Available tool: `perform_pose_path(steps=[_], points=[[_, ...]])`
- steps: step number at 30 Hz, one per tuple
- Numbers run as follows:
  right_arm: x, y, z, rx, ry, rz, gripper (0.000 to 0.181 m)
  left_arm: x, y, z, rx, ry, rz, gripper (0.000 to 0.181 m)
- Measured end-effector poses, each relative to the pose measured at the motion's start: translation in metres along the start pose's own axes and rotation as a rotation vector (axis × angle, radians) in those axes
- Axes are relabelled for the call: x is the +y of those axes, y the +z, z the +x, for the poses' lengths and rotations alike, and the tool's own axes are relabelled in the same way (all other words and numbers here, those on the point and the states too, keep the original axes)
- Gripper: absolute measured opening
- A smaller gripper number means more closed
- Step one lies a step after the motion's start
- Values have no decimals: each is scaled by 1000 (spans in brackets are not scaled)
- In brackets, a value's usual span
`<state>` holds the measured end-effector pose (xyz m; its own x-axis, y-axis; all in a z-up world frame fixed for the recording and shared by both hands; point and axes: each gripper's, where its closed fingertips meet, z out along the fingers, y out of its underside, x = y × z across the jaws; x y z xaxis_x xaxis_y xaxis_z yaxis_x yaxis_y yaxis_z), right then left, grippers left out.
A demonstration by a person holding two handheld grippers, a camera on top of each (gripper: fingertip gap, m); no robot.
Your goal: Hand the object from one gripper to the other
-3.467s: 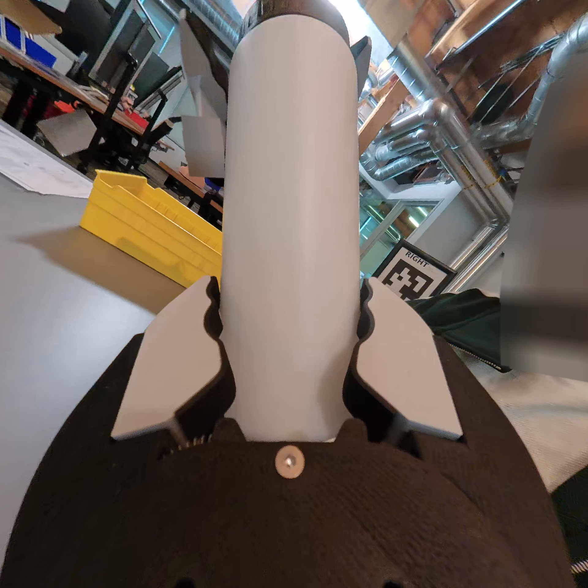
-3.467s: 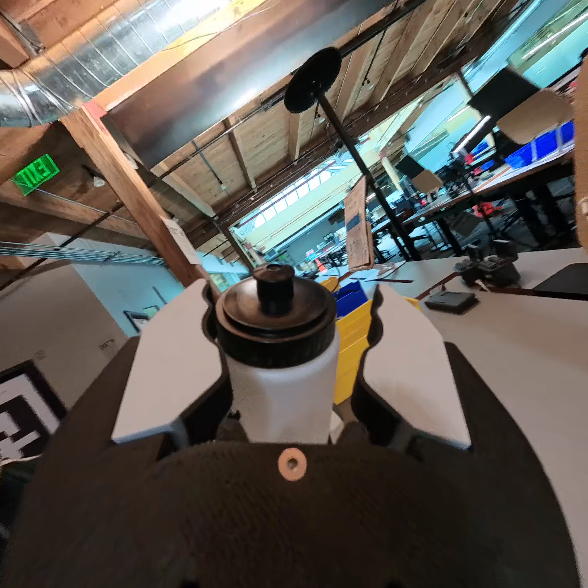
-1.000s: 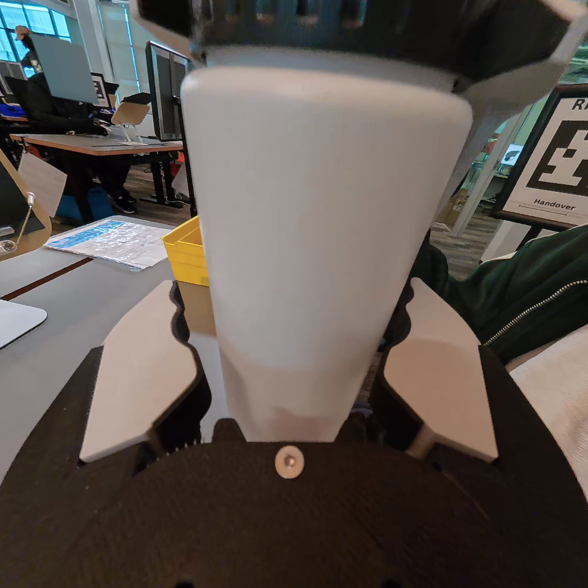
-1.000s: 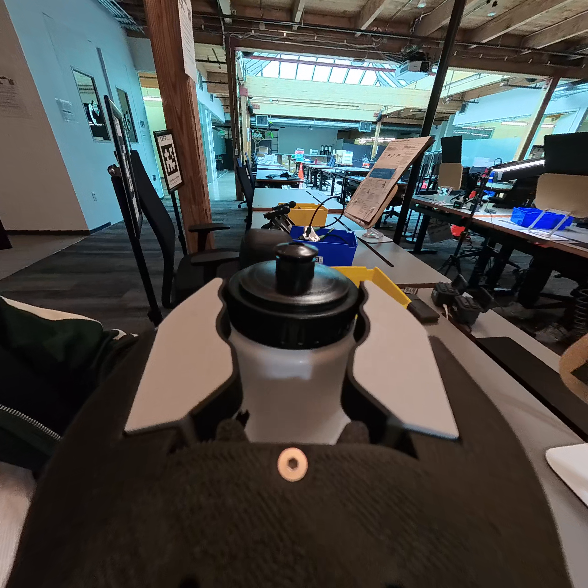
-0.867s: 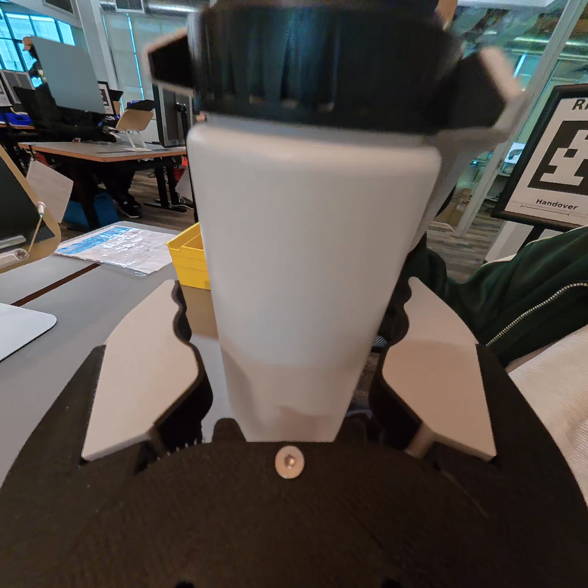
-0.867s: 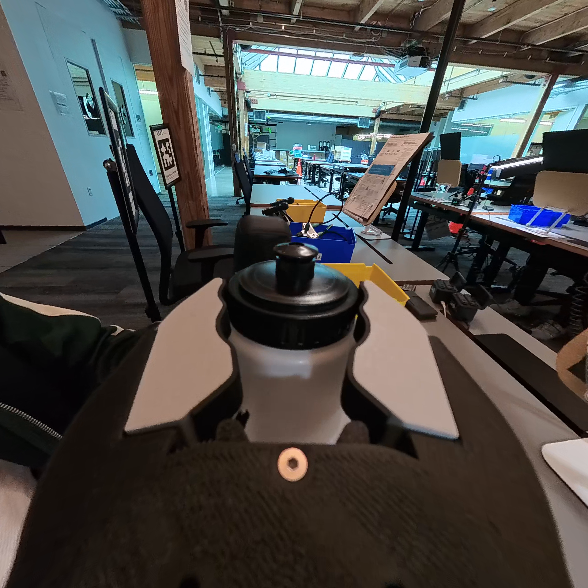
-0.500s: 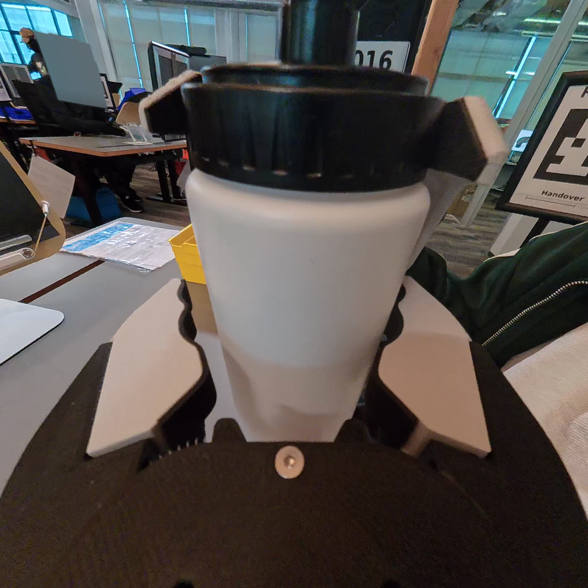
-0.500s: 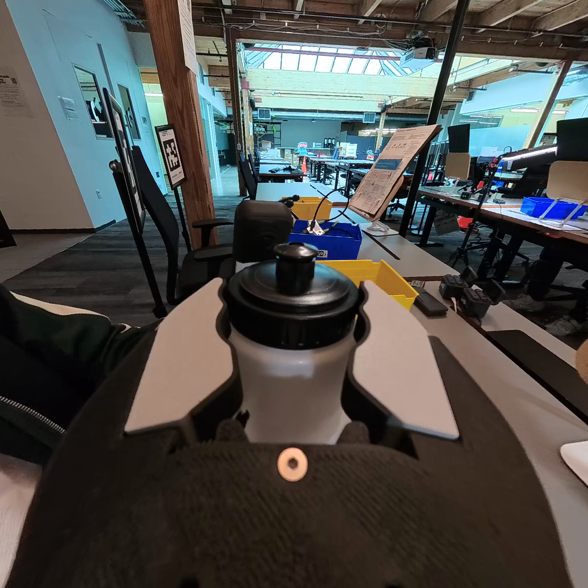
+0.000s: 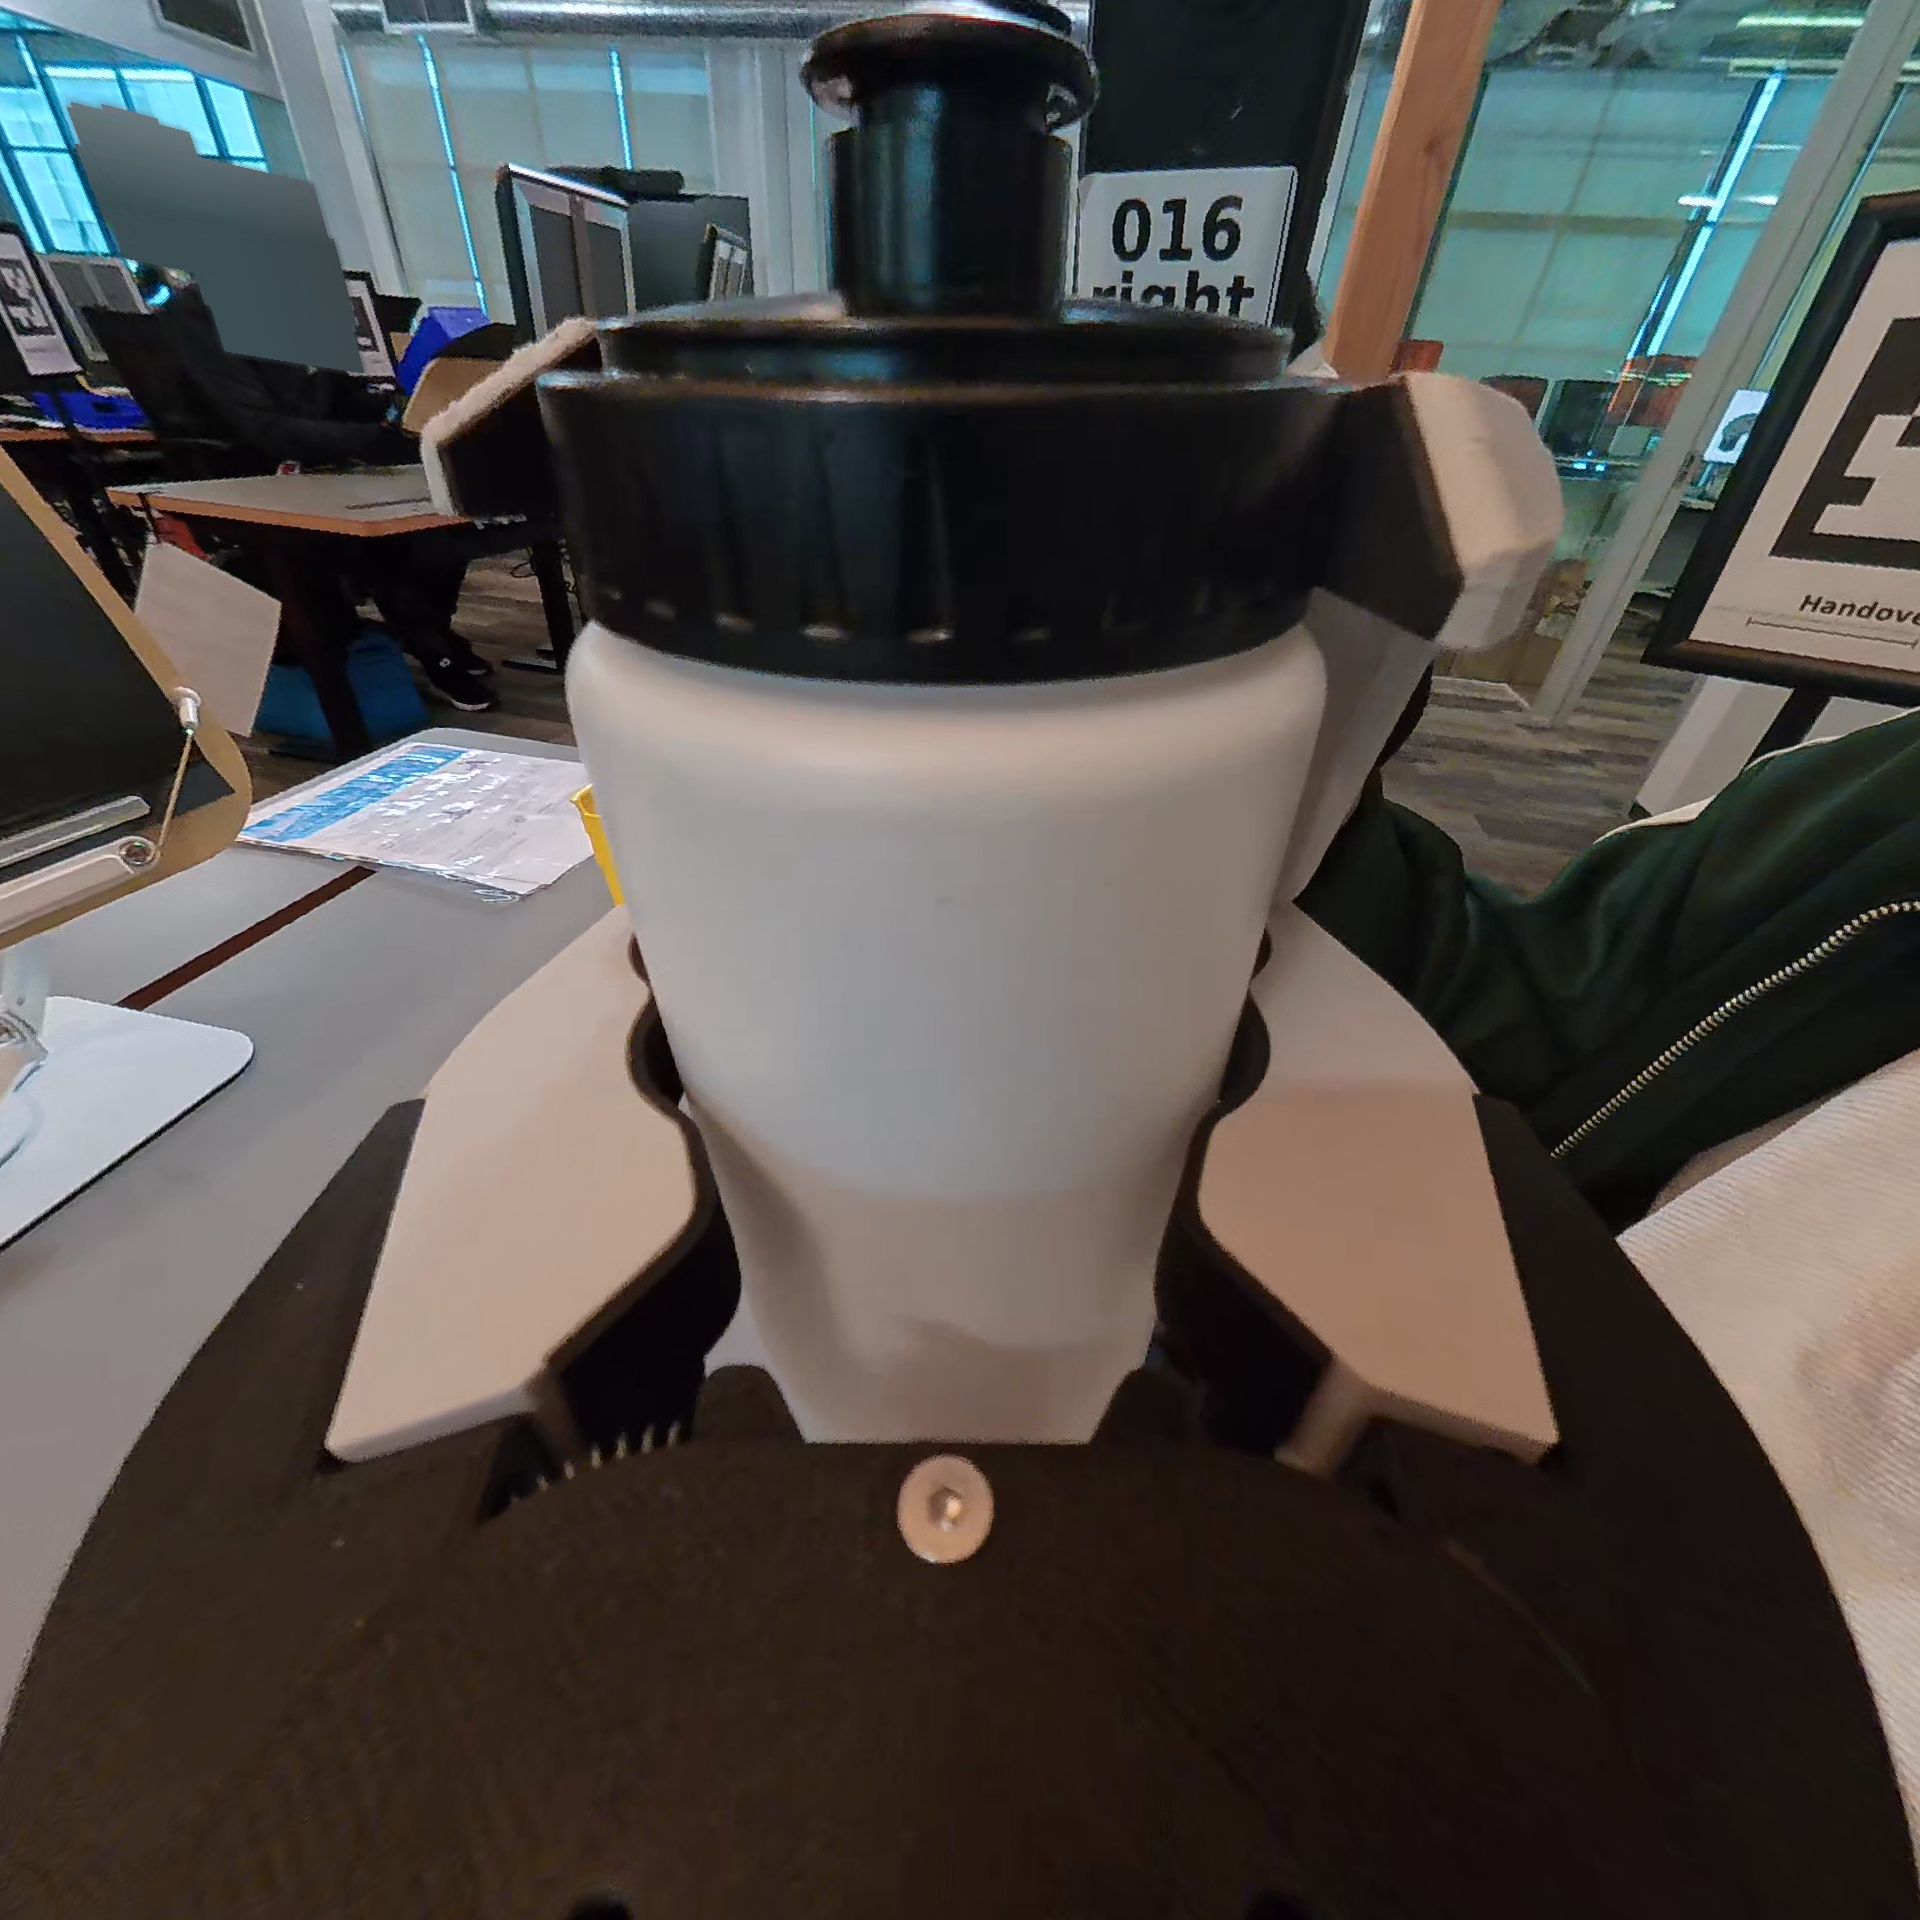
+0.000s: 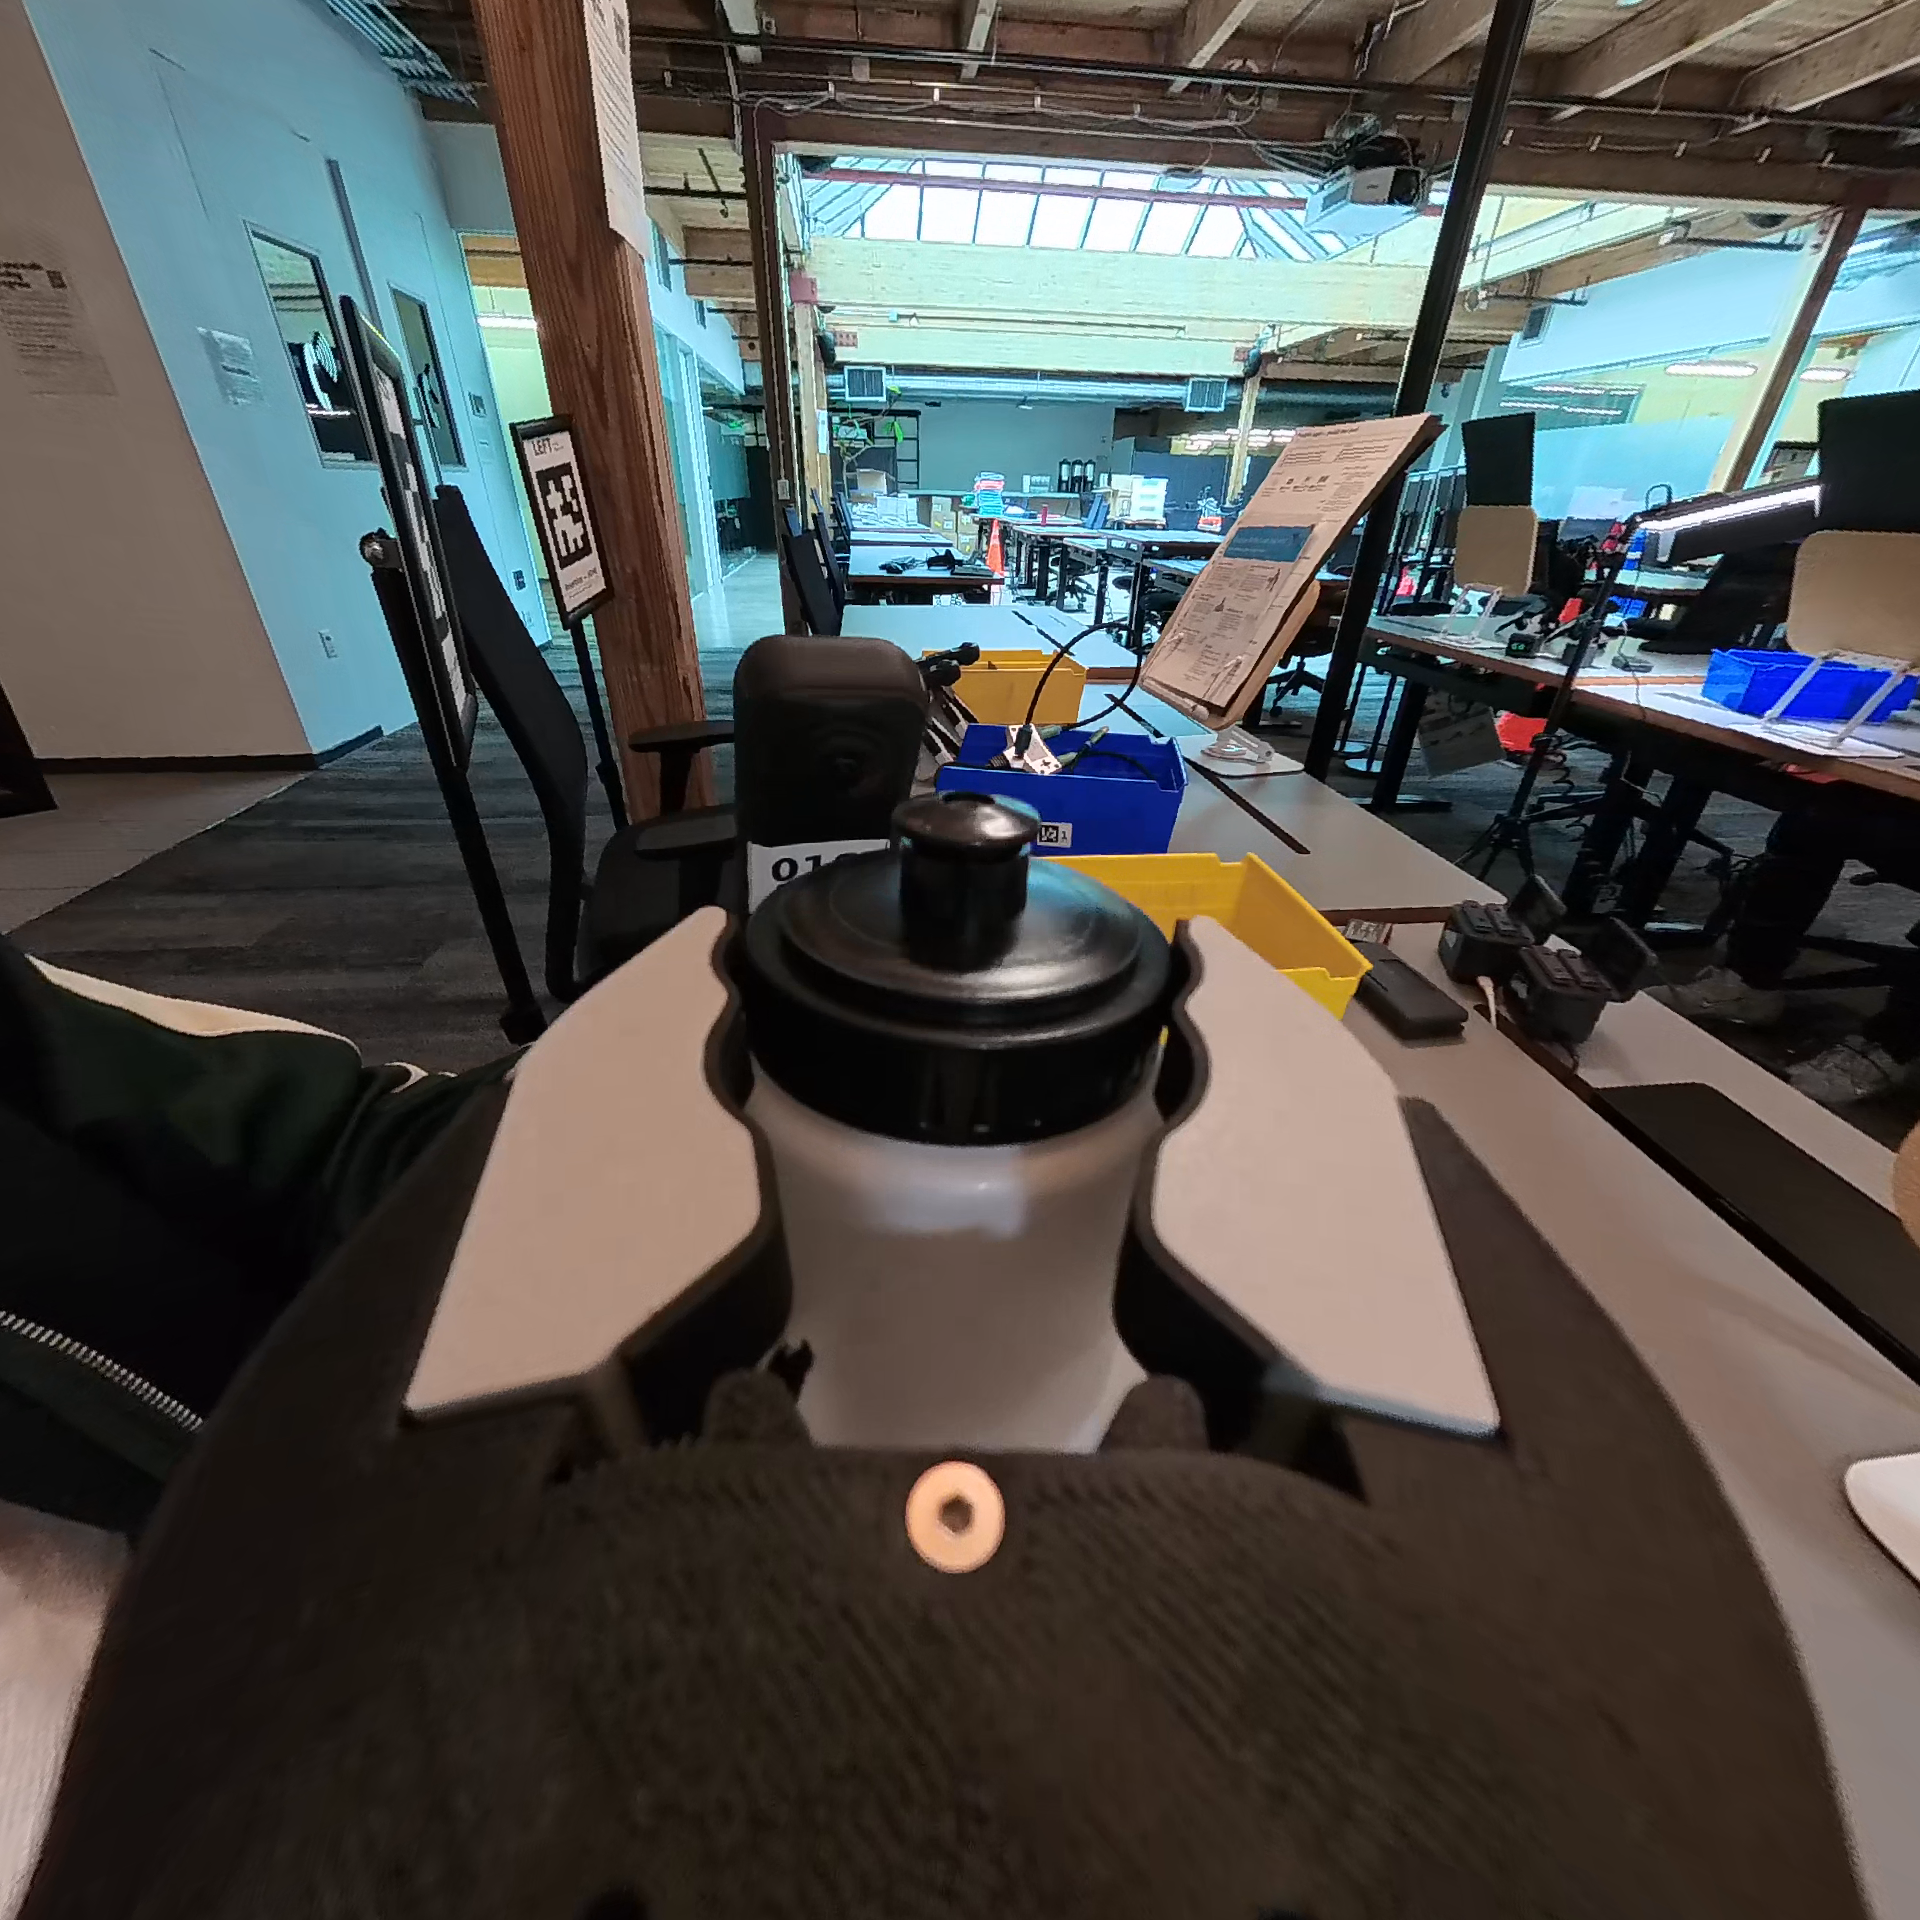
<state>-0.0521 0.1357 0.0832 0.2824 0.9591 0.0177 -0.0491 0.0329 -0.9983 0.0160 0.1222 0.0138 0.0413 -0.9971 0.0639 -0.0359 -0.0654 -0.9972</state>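
A white bottle (image 9: pixel 935 852) with a black cap stands upright between both grippers. My left gripper (image 9: pixel 945 935) has its fingers against the sides of the bottle's lower body, with no gap showing. My right gripper (image 10: pixel 956 935) is shut on the bottle (image 10: pixel 956 1247) at the cap and neck. The right gripper's fingers (image 9: pixel 1475 488) show on either side of the cap in the left wrist view. The left gripper's black body (image 10: pixel 831 727) stands behind the cap in the right wrist view.
A grey table (image 9: pixel 260 1039) lies below, with a yellow bin (image 10: pixel 1257 914), a blue bin (image 10: pixel 1060 790), black devices (image 10: pixel 1507 966), a paper sheet (image 9: pixel 416 810) and a white stand base (image 9: pixel 104 1091). A person's green jacket (image 9: pixel 1662 935) is close on the right. The left gripper's tips are roughly 8 centimeters from the right gripper's.
The left fingers stood wide of the bottle a second ago and have closed in onto its sides. The cap has come down into the left view. The right gripper has kept its hold.
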Motion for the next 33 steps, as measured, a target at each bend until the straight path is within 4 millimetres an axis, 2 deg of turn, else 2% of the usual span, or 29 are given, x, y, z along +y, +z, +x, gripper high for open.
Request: perform_pose_path(steps=[10, 15, 20, 23, 25, 27, 30, 33], points=[[-3, -1, -1, -3, 7, 8, 78, -2, 1, -1, -25, 11, 14, 104], [-15, -11, 5, 32, -20, 45, 90, -3, -2, -4, -36, 10, 15, 104], [-32, -33, 18, 95, -78, 108, 97, -14, -18, -13, -69, 0, 43, 104], [-33, -42, 29, 127, -94, 124, 100, -26, -36, -23, -109, -4, 77, 104], [-24, -38, 36, 126, -92, 108, 105, -35, -49, -29, -137, -7, 102, 103], [-4, -26, 40, 106, -79, 59, 113, -43, -63, -34, -167, -7, 124, 104], [36, 0, 39, 49, -36, -27, 123, -54, -81, -40, -209, 4, 146, 103], [65, 28, 31, -1, 29, -21, 122, -60, -95, -42, -240, 14, 155, 103]])
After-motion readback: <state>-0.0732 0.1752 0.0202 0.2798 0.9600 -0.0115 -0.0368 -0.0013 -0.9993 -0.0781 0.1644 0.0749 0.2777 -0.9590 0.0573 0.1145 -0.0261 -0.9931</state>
